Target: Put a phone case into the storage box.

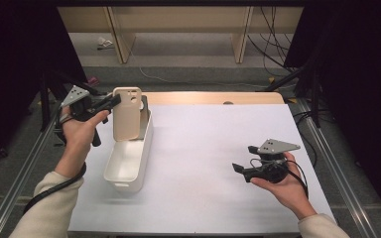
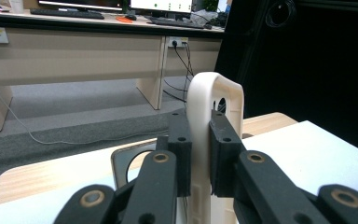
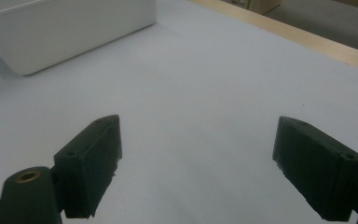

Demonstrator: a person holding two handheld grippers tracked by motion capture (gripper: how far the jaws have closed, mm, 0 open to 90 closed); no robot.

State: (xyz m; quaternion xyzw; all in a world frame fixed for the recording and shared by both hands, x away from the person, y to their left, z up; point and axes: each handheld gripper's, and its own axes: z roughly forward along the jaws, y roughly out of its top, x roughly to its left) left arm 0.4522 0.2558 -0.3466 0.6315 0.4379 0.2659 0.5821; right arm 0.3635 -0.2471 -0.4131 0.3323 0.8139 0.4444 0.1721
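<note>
The left gripper (image 1: 113, 101) pinches a cream phone case (image 1: 127, 114) upright over the far end of the white bin (image 1: 127, 161), perhaps just clear of it, while the right gripper (image 1: 245, 159) hovers wide open, well right of the bin

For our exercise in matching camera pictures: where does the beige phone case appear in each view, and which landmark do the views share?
High view: the phone case stands upright at upper left, over the far end of the white bin, pinched by the left gripper.
Left gripper view: centre, edge-on between the fingers.
Right gripper view: look at the other two views for it.
Shared landmark: the white bin, upper left here.
</note>
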